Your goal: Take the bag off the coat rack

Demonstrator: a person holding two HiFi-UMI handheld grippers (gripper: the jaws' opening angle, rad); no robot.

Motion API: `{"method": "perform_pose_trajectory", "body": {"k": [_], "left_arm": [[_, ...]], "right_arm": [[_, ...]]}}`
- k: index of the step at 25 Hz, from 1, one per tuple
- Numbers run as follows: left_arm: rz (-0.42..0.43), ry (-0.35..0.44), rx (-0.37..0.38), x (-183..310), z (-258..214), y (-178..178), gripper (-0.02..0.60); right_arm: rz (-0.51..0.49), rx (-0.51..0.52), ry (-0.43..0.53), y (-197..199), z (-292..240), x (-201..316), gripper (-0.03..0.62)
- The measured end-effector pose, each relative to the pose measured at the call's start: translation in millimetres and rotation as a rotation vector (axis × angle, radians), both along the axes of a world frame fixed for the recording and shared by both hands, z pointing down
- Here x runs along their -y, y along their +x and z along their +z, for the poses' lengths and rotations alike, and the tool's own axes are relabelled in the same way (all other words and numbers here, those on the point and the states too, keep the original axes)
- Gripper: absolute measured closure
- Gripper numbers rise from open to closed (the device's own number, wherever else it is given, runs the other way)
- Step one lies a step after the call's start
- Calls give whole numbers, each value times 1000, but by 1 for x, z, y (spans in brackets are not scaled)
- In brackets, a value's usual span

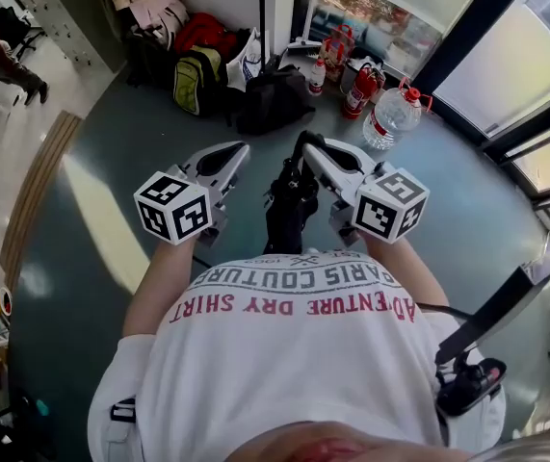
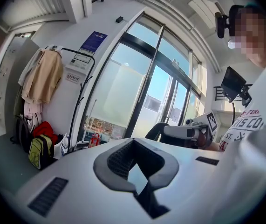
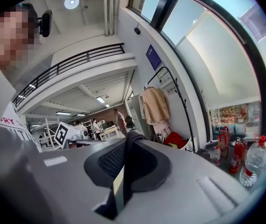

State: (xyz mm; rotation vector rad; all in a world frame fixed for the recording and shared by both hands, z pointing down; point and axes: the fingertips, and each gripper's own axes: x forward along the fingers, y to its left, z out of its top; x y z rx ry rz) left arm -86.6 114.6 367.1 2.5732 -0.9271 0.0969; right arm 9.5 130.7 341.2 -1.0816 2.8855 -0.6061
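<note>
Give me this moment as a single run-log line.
black bag: off coat rack, hanging by strap | right hand-held gripper: shut on strap | left hand-held gripper: shut, empty

1. You are looking down at a smooth grey-green floor (image 1: 111, 229).
2. A yellow-green and black backpack (image 1: 191, 82), a red fabric bag (image 1: 202, 35) and a slumped black bag (image 1: 273, 99) are lying on it by the wall.
3. A clear plastic water jug with a red cap (image 1: 393, 114) and red fire extinguishers (image 1: 359, 89) are standing near the glass.
</note>
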Motion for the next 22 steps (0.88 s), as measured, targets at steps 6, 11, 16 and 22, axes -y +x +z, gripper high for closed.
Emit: {"method": "perform_pose_trajectory", "body": {"k": [6, 11, 16, 22], "left_arm": [[-3, 20, 16, -9, -6, -1, 578], [-6, 25, 13, -15, -11, -6, 578], [-12, 18, 7, -15, -5, -10, 578], [-8, 3, 6, -16, 0, -13, 578]], "right_arm": [[7, -6, 6, 2, 5, 1, 577], [28, -11, 7, 4, 4, 3, 577], [48, -14, 16, 9, 5, 8, 577], [66, -11, -1, 12, 10, 8, 577]]}}
